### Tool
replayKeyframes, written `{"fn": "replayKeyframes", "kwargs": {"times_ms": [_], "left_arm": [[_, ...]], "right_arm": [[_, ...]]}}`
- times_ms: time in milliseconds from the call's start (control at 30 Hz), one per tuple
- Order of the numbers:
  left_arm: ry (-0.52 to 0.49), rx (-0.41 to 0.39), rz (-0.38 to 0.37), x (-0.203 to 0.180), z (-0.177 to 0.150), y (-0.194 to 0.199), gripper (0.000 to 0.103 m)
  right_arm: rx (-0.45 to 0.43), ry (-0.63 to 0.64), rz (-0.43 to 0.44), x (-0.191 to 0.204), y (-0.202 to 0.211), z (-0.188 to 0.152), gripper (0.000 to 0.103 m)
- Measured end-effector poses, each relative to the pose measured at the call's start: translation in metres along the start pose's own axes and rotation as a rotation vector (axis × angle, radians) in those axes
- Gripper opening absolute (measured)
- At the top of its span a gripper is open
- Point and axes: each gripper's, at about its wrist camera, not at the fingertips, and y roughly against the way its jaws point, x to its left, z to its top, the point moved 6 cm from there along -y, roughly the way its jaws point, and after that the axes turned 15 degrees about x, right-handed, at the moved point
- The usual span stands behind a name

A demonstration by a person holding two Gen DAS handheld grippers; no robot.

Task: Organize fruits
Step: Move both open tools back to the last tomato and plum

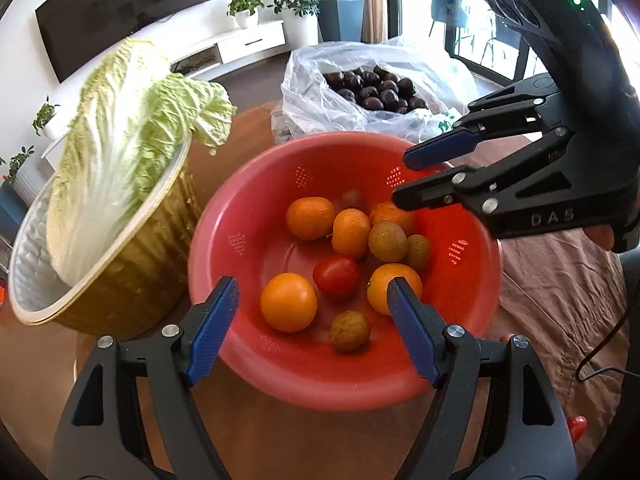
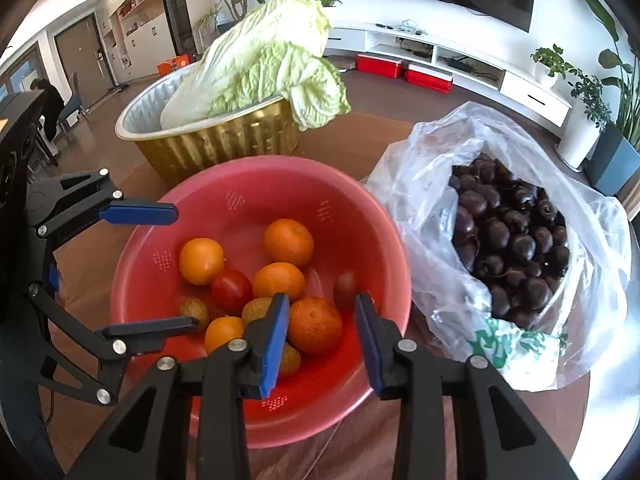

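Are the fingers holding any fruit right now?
No. Both the left gripper and the right gripper are open and empty above the red bowl.

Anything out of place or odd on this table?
One small red tomato lies alone on the table, outside the red colander holding the other fruit. The napa cabbage also overhangs its gold foil pan's rim.

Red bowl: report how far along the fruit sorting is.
Done: the red bowl already holds oranges, a tomato and small brown fruits. In hand: nothing; the left claw and right claw hang open over it, empty. Left: the dark fruits sit in their bag, and one blurred tomato is by the right claw.
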Motion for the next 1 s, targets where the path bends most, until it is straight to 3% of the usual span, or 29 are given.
{"fn": "replayKeyframes", "kwargs": {"times_ms": [133,233,333,500,600,733,967,1000], "left_arm": [[-0.007,-0.026,-0.003,-0.007,-0.016,0.022,0.086],[-0.026,-0.040,-0.027,-0.023,-0.039,0.040,0.086],[-0.076,-0.058,-0.104,-0.053,-0.067,0.055,0.087],[-0.240,-0.024,-0.253,-0.125,-0.119,0.068,0.087],[-0.320,-0.022,-0.285,-0.160,-0.139,0.077,0.087],[-0.359,0.004,-0.309,-0.184,-0.154,0.073,0.087],[-0.397,0.041,-0.294,-0.203,-0.160,0.052,0.086],[-0.400,0.034,-0.290,-0.204,-0.159,0.051,0.082]], "right_arm": [[-0.040,0.002,0.001,0.001,0.024,-0.012,0.039],[-0.082,-0.004,0.008,0.000,0.047,-0.036,0.044],[-0.113,-0.015,0.041,0.002,0.064,-0.072,0.047],[-0.057,0.011,0.066,0.010,0.054,-0.124,0.048],[-0.015,0.001,0.086,0.009,0.039,-0.147,0.048],[-0.006,0.005,0.154,0.014,0.033,-0.159,0.048],[0.013,0.074,0.168,0.031,0.022,-0.156,0.048],[0.013,0.083,0.171,0.034,0.020,-0.154,0.048]]}}
